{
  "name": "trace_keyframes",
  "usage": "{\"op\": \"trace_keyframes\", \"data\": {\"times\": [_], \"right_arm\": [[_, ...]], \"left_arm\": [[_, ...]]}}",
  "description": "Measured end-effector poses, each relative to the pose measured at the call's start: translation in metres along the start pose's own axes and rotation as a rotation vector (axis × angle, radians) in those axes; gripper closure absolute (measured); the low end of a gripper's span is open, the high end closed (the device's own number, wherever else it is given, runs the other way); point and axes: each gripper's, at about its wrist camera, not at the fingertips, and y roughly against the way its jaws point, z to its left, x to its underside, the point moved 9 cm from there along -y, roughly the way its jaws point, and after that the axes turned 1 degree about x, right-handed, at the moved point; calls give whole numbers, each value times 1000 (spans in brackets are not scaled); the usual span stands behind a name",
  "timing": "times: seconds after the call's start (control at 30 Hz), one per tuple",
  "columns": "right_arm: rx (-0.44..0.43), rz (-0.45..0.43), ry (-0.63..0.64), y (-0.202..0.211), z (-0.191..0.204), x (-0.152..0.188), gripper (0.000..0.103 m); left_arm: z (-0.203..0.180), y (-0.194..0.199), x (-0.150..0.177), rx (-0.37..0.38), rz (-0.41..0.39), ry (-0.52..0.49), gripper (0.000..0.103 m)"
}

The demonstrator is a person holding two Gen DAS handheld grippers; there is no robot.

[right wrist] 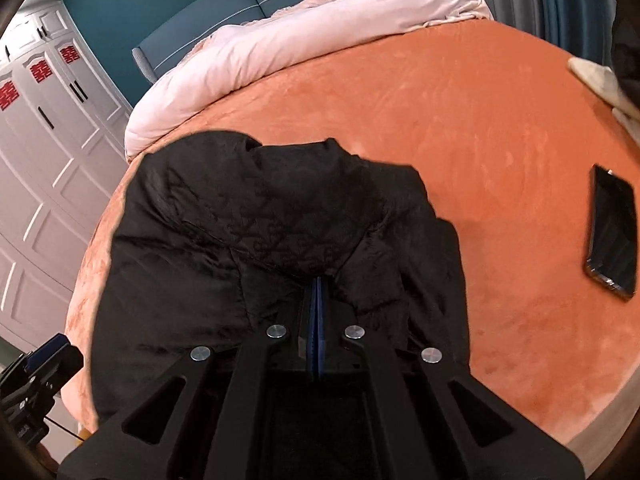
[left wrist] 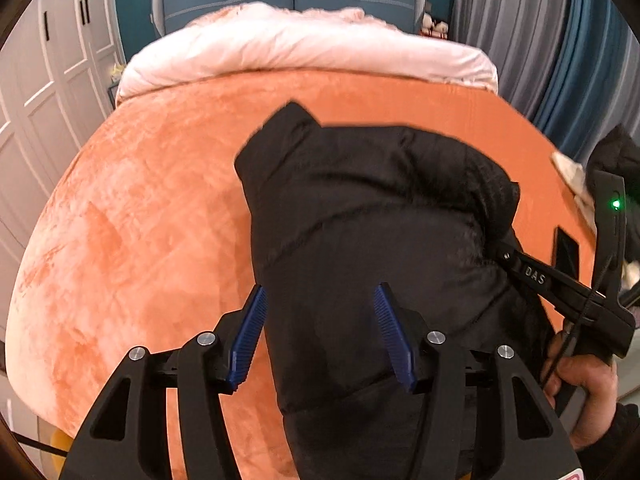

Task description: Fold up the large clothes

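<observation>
On the bed (left wrist: pixel 140 208), under my two grippers: one orange plush cover, velvety, brushed in uneven patches, spread flat across most of the mattress. Beyond it, a pale pink quilt (left wrist: pixel 304 52), soft and bunched, against a padded blue-grey headboard (left wrist: pixel 292 0) with white stitching. Teal wall behind; white panelled wardrobe (left wrist: pixel 52 80) with red paper cut-outs to one side; grey and blue curtains (left wrist: pixel 560 40) to the other. One black jacket (right wrist: pixel 248 232), quilted and matte, lying partly folded in a puffy heap near the bed's front edge. My right gripper (right wrist: pixel 318 296): fingers together, pinching a fold of the jacket. My left gripper (left wrist: pixel 320 332): blue ribbed fingers (left wrist: pixel 250 336) apart, above the jacket, pressing nothing. One dark phone (right wrist: pixel 612 232), flat and glossy, on the cover well apart from the jacket.
</observation>
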Motion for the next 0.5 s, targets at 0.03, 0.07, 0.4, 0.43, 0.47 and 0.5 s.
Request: {"op": "trace_keyframes", "data": {"times": [0.03,0.07,0.4,0.43,0.47,0.5], "right_arm": [[-2,0,-3,-5,-3,1,103],[-7,1,-5,-10,-5,2,103],[-155,12,-123,-44,-27,6,103],[-158,19,-120,-45,-27,5,103],[-156,33,-116,-43,-26,3,103],[-134,50,-110,-35,-23,-1,103]], "left_arm": [[-1,-4,2,5,9,-1,48],[-1,-7,3,8,9,-1,47],[-12,-35,2,-4,-10,-75,35],[-11,-38,3,-6,-8,-75,34],[-9,-39,3,-11,-2,-73,34],[-7,-37,2,-14,9,-67,35]]}}
